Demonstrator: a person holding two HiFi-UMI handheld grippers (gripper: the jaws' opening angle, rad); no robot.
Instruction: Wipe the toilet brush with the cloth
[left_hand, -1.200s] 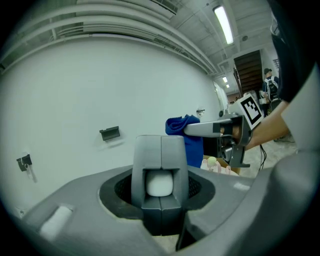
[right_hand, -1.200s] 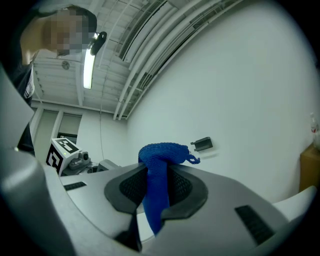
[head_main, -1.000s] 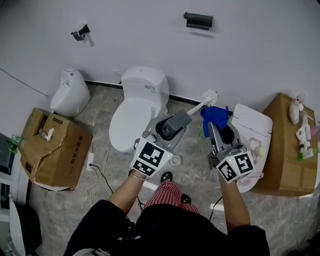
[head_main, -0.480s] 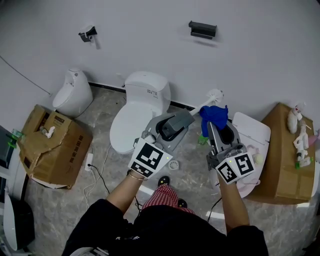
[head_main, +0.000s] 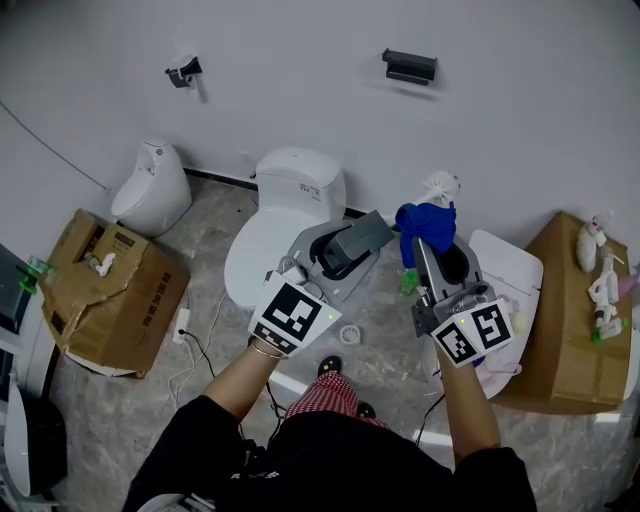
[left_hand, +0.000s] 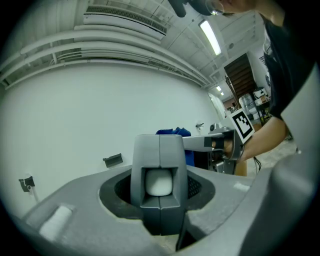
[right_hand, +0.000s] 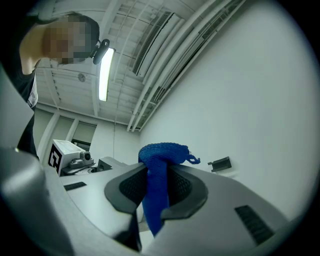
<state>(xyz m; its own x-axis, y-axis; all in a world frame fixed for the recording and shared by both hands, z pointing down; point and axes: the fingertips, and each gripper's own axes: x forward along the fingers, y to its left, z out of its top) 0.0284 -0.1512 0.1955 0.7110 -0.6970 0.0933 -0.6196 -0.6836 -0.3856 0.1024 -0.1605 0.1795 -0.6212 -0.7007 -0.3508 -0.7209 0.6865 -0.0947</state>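
Toilet brush (head_main: 440, 186): white, small rounded bristle head, thin white shaft. In head view only the head shows clearly; the shaft btwn head & L tool is mostly hidden under the cloth. Long axis runs diagonal, approx 8 o'clock to 2 o'clock. Handle end is low at the L tool, head is up at 2 o'clock, near the white wall, held in the air above the toilet (head_main: 285, 200).

L tool (head_main: 376, 228) is clamped on the handle. L gripper view shows the rounded white handle end (left_hand: 159, 181) seated btwn the closed jaws.

R tool (head_main: 426, 243) pinches the cloth (head_main: 425, 222). It's blue, knit-looking & bunched over the jaw tips w/ a tail hanging down btwn them (right_hand: 156, 200). The cloth sits just below the brush head, at 3 o'clock of the L tool's tip.
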